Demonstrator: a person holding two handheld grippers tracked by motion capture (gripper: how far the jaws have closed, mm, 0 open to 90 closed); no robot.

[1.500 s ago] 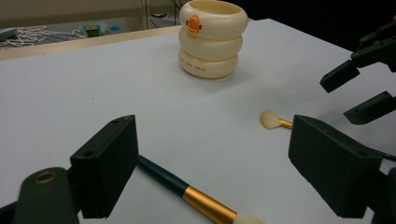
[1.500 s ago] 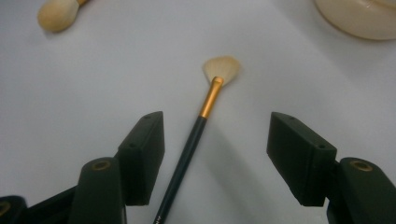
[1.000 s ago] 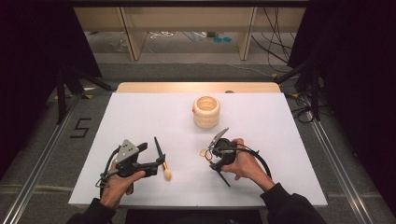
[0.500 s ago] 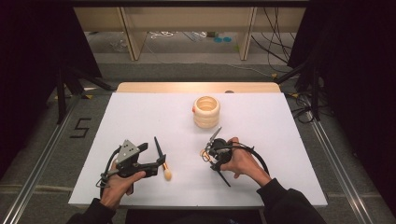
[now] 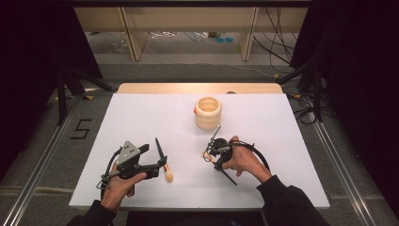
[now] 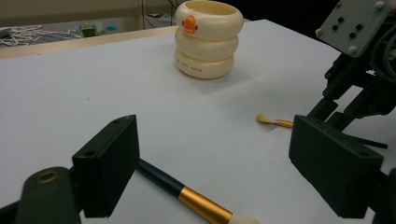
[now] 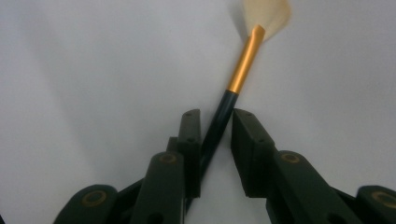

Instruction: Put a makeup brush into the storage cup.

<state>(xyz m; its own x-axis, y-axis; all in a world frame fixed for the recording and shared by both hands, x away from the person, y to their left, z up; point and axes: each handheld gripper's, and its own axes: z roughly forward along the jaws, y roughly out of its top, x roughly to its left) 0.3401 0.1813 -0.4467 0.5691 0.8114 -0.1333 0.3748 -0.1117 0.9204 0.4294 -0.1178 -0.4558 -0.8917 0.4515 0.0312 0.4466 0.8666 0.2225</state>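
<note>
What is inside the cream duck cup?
The cream duck cup looks empty near its rim in the high view; its wall hides the bottom. Both makeup brushes are outside it.

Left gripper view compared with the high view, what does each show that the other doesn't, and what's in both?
Left gripper view: small lettering on the cream holder, and the left gripper's wide-open jaws straddling the larger brush. High view: the person's left hand and right hand, the whole white table, and the floor mark 5. Both: the holder, both brushes, and the right gripper at the thin brush.
</note>
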